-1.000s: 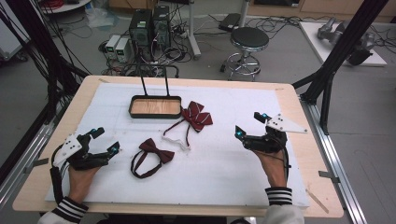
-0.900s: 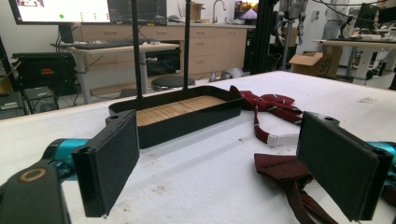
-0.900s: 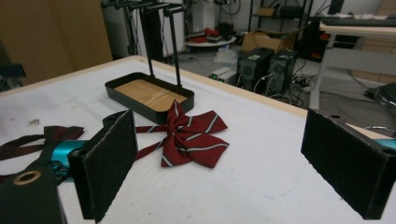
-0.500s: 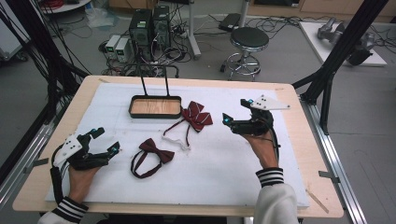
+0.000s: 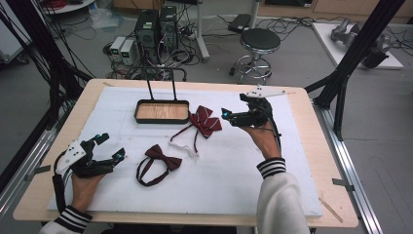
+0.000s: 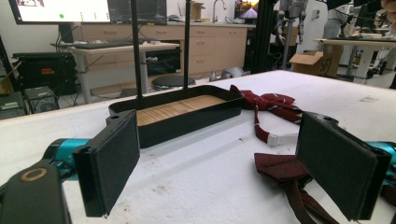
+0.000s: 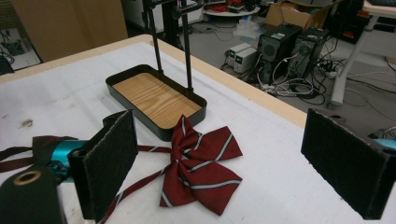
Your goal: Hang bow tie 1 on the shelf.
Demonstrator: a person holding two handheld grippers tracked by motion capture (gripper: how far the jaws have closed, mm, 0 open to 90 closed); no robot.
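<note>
White padding covers the wooden table, with computer towers and a stool on the floor behind it. Toward the far side sits a black tray with a wood-grain floor and two upright rods. Just to its right lies a striped red bow tie, its strap trailing toward the near side. The right gripper hovers just beside that tie, raised off the padding, jaws spread wide with nothing between them; its own view has the striped tie lying ahead between the pads. A plain dark red bow tie lies nearer the person. The left gripper rests at the near left, jaws wide and empty too.
</note>
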